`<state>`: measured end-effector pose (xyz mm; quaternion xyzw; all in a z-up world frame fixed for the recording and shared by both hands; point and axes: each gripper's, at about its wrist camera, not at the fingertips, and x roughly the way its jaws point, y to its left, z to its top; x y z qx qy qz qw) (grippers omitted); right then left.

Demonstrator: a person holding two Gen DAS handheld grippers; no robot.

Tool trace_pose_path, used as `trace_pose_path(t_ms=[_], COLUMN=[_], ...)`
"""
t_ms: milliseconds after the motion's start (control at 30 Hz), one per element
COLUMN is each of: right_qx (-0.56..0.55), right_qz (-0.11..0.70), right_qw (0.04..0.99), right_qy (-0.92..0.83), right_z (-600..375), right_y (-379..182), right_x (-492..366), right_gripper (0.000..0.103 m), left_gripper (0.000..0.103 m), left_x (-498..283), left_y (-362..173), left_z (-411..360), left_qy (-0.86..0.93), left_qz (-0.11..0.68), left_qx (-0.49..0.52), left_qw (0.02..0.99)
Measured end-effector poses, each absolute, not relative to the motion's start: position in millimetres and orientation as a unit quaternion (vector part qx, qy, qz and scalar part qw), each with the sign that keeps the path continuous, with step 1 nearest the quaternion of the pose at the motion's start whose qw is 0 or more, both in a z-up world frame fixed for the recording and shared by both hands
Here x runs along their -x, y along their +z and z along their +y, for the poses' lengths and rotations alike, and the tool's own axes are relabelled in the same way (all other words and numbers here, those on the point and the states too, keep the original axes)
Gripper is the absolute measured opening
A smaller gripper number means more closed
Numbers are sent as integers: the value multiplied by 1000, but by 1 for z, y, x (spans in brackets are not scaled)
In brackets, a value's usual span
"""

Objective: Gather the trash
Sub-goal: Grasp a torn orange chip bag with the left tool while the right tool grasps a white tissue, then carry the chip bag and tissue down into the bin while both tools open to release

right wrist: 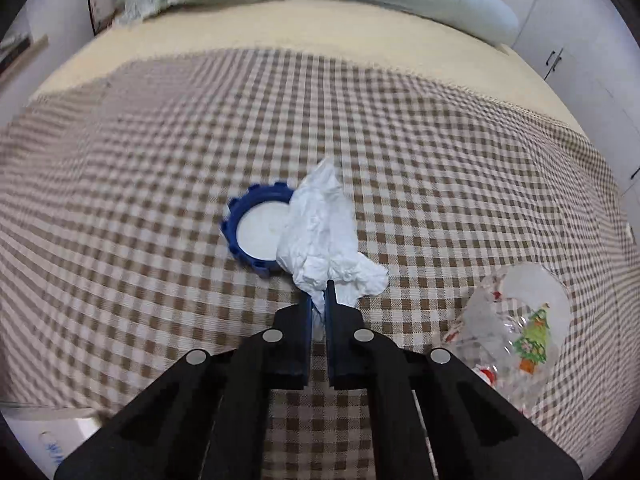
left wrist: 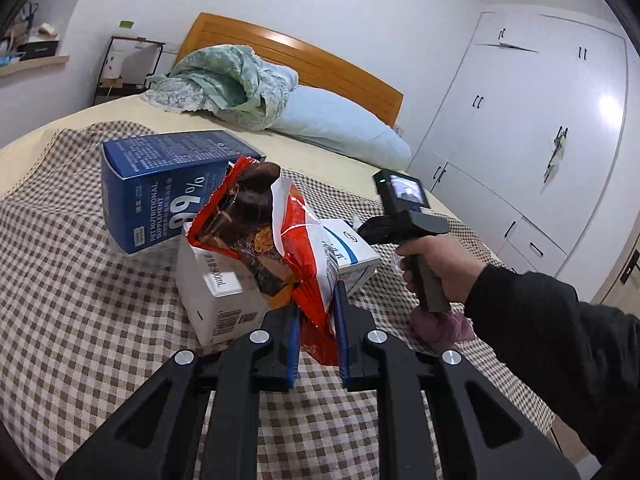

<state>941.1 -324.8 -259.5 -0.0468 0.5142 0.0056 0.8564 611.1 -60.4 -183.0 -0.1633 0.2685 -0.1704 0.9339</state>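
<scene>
The left tool (left wrist: 317, 312) points slightly downward, its blue pads clamped on a red snack bag (left wrist: 280, 240). The right tool (right wrist: 319, 300) tilts steeply down, pads pinched on a crumpled white tissue (right wrist: 324, 236); a dark-sleeved hand (left wrist: 436, 268) grips its handle.

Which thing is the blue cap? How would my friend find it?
Look at the checkered cloth spread over the bed. Near its middle lies a crumpled white tissue, pinched in the right claw. The blue cap peeks out at the tissue's left edge: round, with a bumpy blue rim and a white inside.
</scene>
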Motion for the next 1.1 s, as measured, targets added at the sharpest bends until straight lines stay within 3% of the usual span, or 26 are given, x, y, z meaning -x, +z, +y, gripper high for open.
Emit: trace_pose_path(t_ms=[300, 433, 633, 800, 1100], right_qx=[-7, -68, -59, -42, -67], right_qz=[471, 443, 425, 415, 459], right_qw=[882, 893, 901, 907, 886], right_qy=[9, 45, 65, 53, -22], right_z=[-343, -357, -364, -385, -442], right_y=[-195, -151, -120, -122, -193], right_x=[-855, -767, -634, -541, -385], right_gripper=[5, 5, 5, 5, 6], left_gripper=[12, 12, 12, 12, 12], left_x=[-605, -585, -527, -466, -370], left_y=[-175, -155, -116, -100, -170], left_z=[-71, -84, -108, -143, -237], left_qy=[-169, -168, -193, -270, -427], left_qz=[264, 255, 254, 278, 431], left_qx=[155, 129, 99, 50, -19], left_qw=[937, 943, 942, 920, 795])
